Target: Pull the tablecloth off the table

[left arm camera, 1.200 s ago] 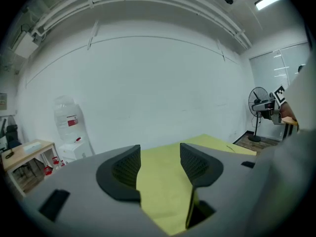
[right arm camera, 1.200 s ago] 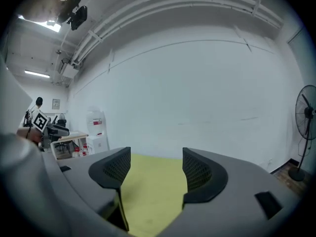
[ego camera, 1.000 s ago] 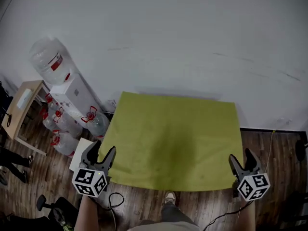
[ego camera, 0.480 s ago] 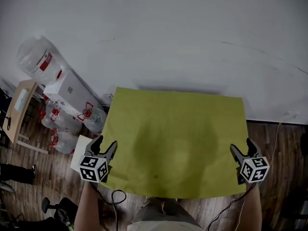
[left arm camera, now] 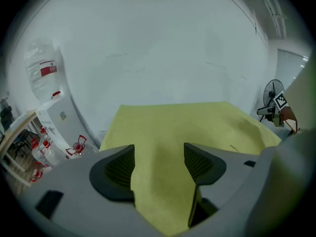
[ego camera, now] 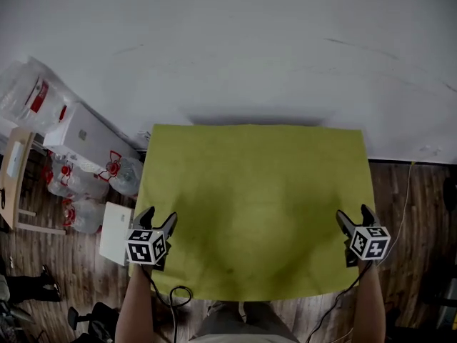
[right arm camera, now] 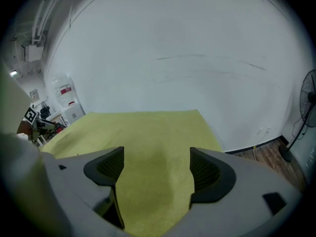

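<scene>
A yellow-green tablecloth (ego camera: pixel 253 206) lies flat over the whole table, against the white wall. My left gripper (ego camera: pixel 158 216) stands at the cloth's left edge near the front, and my right gripper (ego camera: pixel 354 214) at its right edge. In the left gripper view the cloth (left arm camera: pixel 187 120) runs in between the jaws of the left gripper (left arm camera: pixel 159 159); they are opening and the pads stand off it. In the right gripper view the cloth (right arm camera: pixel 143 127) likewise passes between the opening jaws of the right gripper (right arm camera: pixel 155 164), with a gap at each pad.
A white water dispenser (ego camera: pixel 78 134) and several water bottles (ego camera: pixel 118 174) stand left of the table. A white board (ego camera: pixel 116 224) lies on the wood floor by my left gripper. A cable (ego camera: pixel 175 295) loops at the front. A fan (right arm camera: pixel 308 100) stands at the right.
Both grippers have moved forward from the cloth's near corners along its side edges. Their jaws stand a little wider. The cloth still lies flat.
</scene>
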Motion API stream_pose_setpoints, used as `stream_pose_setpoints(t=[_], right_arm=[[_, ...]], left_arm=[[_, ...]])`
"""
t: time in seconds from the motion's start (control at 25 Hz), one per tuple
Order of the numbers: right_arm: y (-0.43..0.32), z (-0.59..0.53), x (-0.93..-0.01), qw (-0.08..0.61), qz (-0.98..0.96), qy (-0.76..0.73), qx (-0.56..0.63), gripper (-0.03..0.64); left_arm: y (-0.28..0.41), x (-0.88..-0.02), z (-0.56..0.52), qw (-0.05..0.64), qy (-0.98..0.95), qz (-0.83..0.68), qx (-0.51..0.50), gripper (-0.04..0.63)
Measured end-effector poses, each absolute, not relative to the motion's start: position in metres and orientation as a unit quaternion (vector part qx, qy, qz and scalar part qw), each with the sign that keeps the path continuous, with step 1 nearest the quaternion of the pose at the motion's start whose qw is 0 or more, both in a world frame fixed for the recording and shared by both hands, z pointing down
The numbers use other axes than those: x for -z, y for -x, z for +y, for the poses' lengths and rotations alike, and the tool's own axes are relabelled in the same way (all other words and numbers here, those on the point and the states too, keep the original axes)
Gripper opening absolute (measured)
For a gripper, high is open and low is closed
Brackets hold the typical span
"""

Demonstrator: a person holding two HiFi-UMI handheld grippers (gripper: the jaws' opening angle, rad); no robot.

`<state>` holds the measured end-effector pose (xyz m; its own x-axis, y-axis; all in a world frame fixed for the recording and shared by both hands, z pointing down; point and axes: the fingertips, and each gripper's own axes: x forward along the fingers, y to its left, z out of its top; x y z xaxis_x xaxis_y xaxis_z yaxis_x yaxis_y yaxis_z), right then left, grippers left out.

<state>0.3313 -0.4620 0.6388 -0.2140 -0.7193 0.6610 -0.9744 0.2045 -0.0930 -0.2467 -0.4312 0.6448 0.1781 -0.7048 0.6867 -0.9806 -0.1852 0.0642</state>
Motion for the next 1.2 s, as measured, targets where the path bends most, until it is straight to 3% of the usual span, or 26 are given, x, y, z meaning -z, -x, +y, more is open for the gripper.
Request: stream_pose_setpoints(t=[0.52,0.8,1.2], right_arm=[[-0.348,-0.470,-0.708,0.302,-0.689,-0.588,-0.298,0.477],[-0.344,-0.472,-0.728,0.317,-0.678,-0.583,-0.315,0.489],[-0.343,-0.472,-0.728,0.312,-0.677,-0.591,-0.309,0.486]], left_arm=[[0.257,-0.724,-0.446,0.357,-0.689,-0.567,-0.274,0.391],[0.255,-0.735,-0.448,0.338,-0.680,-0.568,-0.319,0.396],[0.259,-0.734,-0.448,0.322,-0.676,-0.591,-0.301,0.393]])
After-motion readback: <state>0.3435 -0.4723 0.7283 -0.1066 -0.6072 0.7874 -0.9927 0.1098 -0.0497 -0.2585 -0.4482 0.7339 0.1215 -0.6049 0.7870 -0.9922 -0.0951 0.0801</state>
